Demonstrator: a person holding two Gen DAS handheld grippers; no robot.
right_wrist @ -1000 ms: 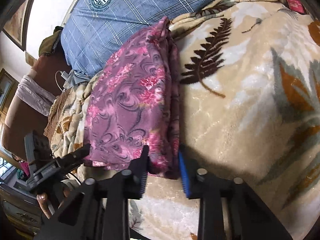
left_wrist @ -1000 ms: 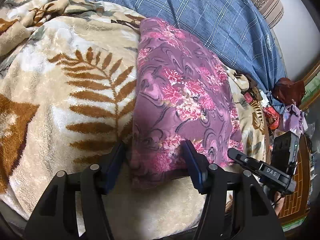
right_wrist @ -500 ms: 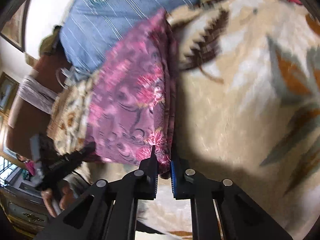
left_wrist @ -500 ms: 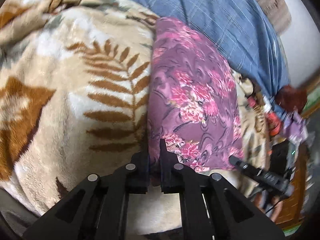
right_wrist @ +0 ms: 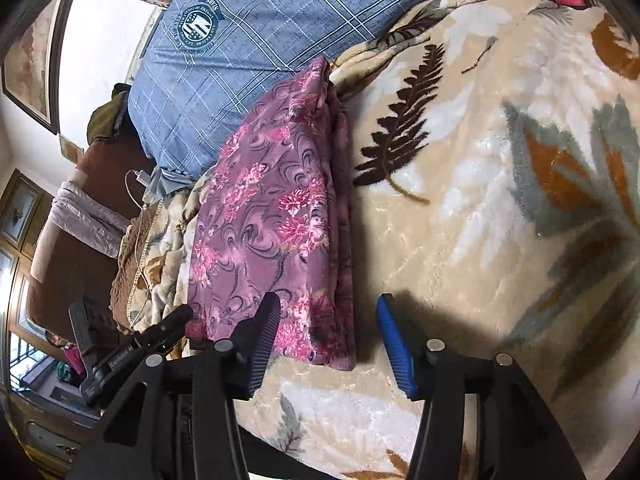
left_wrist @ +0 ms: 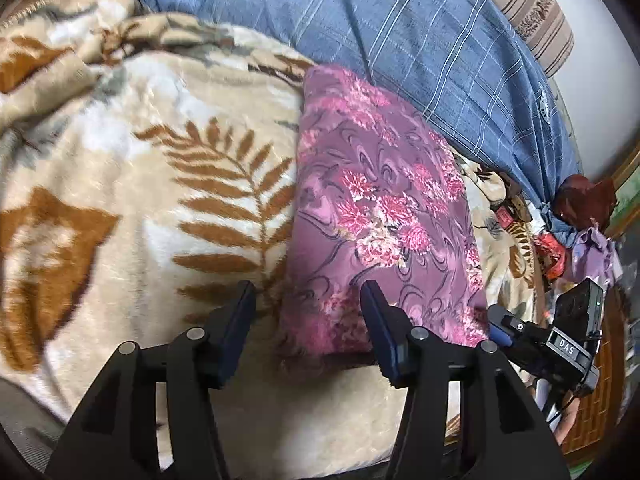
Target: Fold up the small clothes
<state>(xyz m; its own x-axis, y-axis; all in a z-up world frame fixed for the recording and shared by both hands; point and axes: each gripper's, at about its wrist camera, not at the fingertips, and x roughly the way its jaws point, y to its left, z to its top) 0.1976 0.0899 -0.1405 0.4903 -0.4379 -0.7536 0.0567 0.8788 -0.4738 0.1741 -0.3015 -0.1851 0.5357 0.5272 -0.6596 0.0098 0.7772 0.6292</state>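
Note:
A folded purple garment with pink flowers (left_wrist: 380, 216) lies flat on a beige leaf-print blanket (left_wrist: 160, 184); it also shows in the right wrist view (right_wrist: 272, 224). My left gripper (left_wrist: 306, 312) is open, its fingers either side of the garment's near left corner, holding nothing. My right gripper (right_wrist: 326, 320) is open, its fingers astride the garment's near right corner, holding nothing. Each gripper's tip shows in the other view, the right one (left_wrist: 500, 320) and the left one (right_wrist: 176, 318).
A blue checked pillow (left_wrist: 420, 40) lies behind the garment, against a striped cushion (left_wrist: 532, 12). The same pillow (right_wrist: 248, 32) shows on the right view. Loose clothes and clutter (left_wrist: 580, 232) sit past the bed's right edge. A brown sofa (right_wrist: 60, 240) stands to the left.
Both grippers, pinched shut on the garment's near corners half a second ago, have opened and let it go. The garment lies flat on the blanket.

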